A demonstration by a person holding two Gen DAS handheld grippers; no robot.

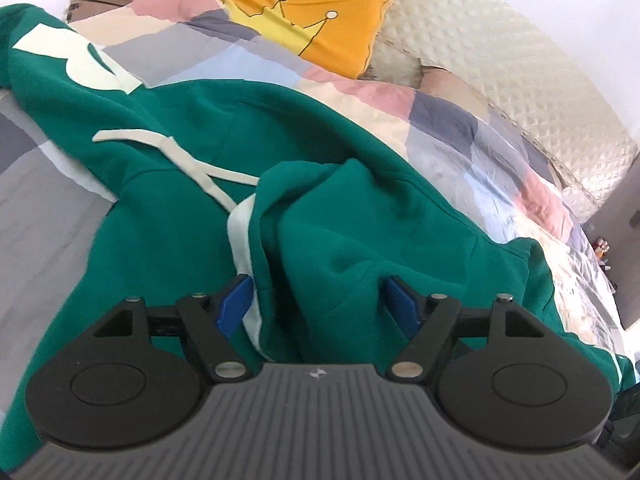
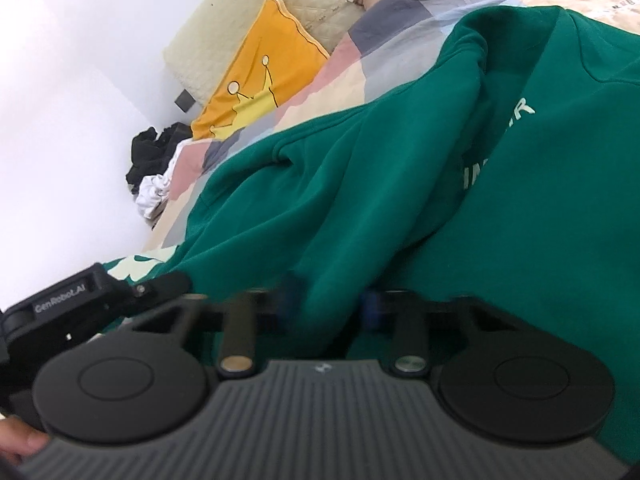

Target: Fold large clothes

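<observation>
Green hoodie (image 1: 168, 240) lies spread on the patchwork quilt (image 1: 248, 64), below the yellow crown pillow (image 1: 304, 20), hood and pale drawstring (image 1: 192, 164) towards the pillow side.

Left gripper (image 1: 318, 304): jaws wide, blue pads (image 1: 236, 300) either side of a raised ridge of green cloth, no pinch visible.

Right gripper (image 2: 332, 304): blurred; jaws narrow, green cloth bunched between them, probably gripped, though pad contact is unclear.

Other gripper's body (image 2: 68, 300) sits just beside the right one, on its pillow side.

Step in hand, as judged: gathering an edge to fold.

- Take both layers of the ridge, not just the top skin.
- Keep both grips level before lifting.
- Watch the drawstring; it may trail into the fold.
- Lift only enough to clear the quilt, else the body drags.
</observation>
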